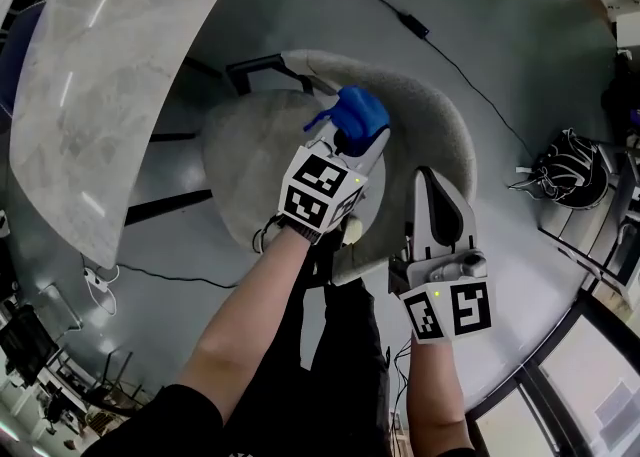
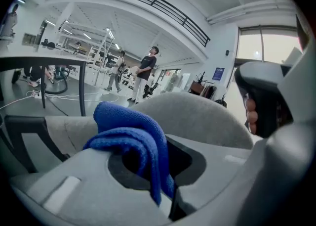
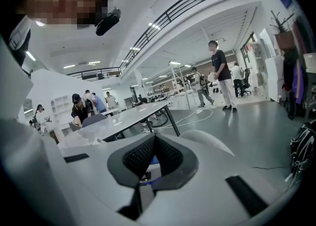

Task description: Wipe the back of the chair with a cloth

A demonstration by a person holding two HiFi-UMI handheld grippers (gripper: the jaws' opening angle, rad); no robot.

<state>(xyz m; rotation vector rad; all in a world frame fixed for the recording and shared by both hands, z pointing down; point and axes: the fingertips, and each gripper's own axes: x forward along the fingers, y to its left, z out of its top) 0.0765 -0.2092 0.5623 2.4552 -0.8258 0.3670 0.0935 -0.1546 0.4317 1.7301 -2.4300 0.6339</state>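
**Q:** Jaws on the left gripper (image 2: 154, 157)?

**A:** Clamped on the blue cloth (image 2: 132, 130), which bulges over them at the top edge of the grey chair back (image 2: 200, 116).

**Q:** And the right gripper (image 3: 154, 145)?

**A:** Its jaws are pressed together with nothing held. It is near the chair back's curved rim, to the right of the left one. A marble table (image 1: 110, 75) stands beyond the seat (image 1: 245, 160).

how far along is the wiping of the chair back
Done: the blue cloth is picked up, clamped in the left gripper. In hand: it sits at the top rim of the grey chair back, contact unclear. Remaining: nothing shows how much is wiped; the right gripper is shut, empty, alongside.
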